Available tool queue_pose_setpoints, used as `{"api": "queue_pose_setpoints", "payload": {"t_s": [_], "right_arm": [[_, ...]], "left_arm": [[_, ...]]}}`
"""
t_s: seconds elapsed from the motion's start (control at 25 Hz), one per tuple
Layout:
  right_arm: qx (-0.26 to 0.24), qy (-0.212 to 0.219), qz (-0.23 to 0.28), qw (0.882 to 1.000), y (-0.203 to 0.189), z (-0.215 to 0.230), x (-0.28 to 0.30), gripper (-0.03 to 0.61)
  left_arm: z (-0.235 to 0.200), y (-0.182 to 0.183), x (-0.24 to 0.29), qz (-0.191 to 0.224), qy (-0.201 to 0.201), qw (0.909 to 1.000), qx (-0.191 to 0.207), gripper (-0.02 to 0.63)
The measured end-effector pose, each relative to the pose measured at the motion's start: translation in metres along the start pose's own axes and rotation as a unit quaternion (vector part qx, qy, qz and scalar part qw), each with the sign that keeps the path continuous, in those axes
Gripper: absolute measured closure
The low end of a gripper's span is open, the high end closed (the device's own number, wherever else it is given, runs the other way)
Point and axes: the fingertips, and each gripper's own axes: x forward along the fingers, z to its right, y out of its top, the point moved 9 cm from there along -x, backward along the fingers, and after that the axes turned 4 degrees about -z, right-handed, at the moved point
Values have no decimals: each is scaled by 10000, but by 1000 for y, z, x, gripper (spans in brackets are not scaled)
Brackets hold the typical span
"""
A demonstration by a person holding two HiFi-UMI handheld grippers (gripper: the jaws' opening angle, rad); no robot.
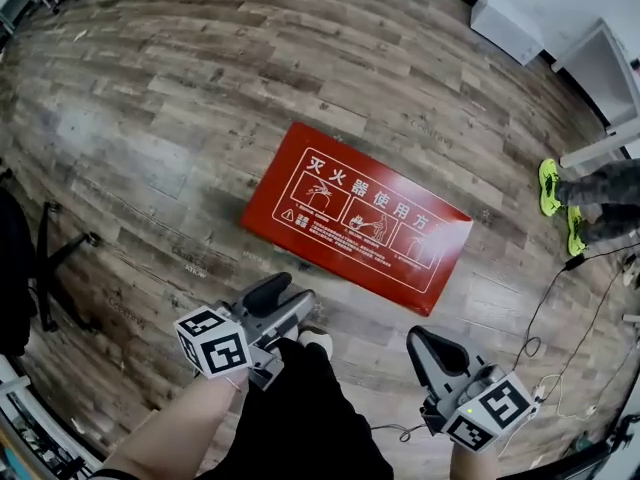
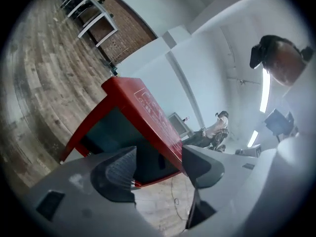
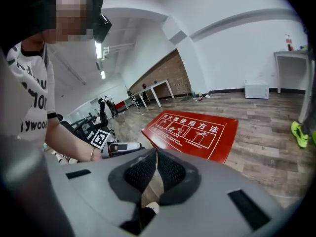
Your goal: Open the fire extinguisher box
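The red fire extinguisher box [image 1: 355, 208] stands on the wood floor, its top printed with white instruction pictures. Its lid lies flat. My left gripper [image 1: 295, 288] hovers near the box's near edge with its jaws apart and nothing between them. In the left gripper view the gripper [image 2: 160, 154] faces the box [image 2: 143, 107] and its dark front panel [image 2: 118, 132]. My right gripper [image 1: 420, 336] hangs to the right, short of the box. In the right gripper view its pads [image 3: 168, 169] meet on nothing, and the box [image 3: 190, 132] lies beyond.
Another person's feet in yellow-green shoes [image 1: 550, 188] stand right of the box. Cables [image 1: 545, 338] trail over the floor at the lower right. White furniture [image 1: 505, 23] lines the far right wall. A dark chair base [image 1: 50, 268] is at the left.
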Motion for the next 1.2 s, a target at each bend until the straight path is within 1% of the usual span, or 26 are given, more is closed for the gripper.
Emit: {"api": "queue_pose_setpoints", "payload": {"t_s": [0.04,0.08,0.16,0.24,0.4,0.56,0.64,0.8,0.92,1.0,1.12,1.2], "right_arm": [[-33,-4,-7,10000,-3,3,3,568],[-71,-12,-3,10000,-6,6,6,568],[-140,-38,20,9999,-12,12,13,568],[-178,-82,47,9998,-17,18,18,568],[-102,-147,90,9998,-24,29,23,568],[12,-157,72,9999,-25,32,22,568],[53,-151,86,9998,-24,32,22,568],[150,-109,199,9996,-16,27,21,568],[180,-45,329,9993,-9,17,17,568],[168,-26,384,9991,-3,10,13,568],[156,-41,443,9989,5,3,3,568],[187,-64,484,9986,19,0,-7,568]], "left_arm": [[-9,-3,4,58,-133,9998,-136,331],[-17,-5,9,93,-280,9993,-216,312],[-32,-8,20,111,-622,9977,-243,310],[-43,-8,30,159,-953,9951,-188,311],[-49,3,44,331,-1432,9891,-24,311],[-37,13,50,392,-1765,9835,12,311],[-30,18,51,474,-1879,9810,-77,311],[-22,22,46,511,-1974,9786,-291,313],[-12,29,39,603,-2167,9737,-369,342],[-5,35,36,647,-2252,9712,-428,388],[5,43,33,674,-2266,9704,-490,443],[16,56,34,733,-2284,9692,-552,469]]}}
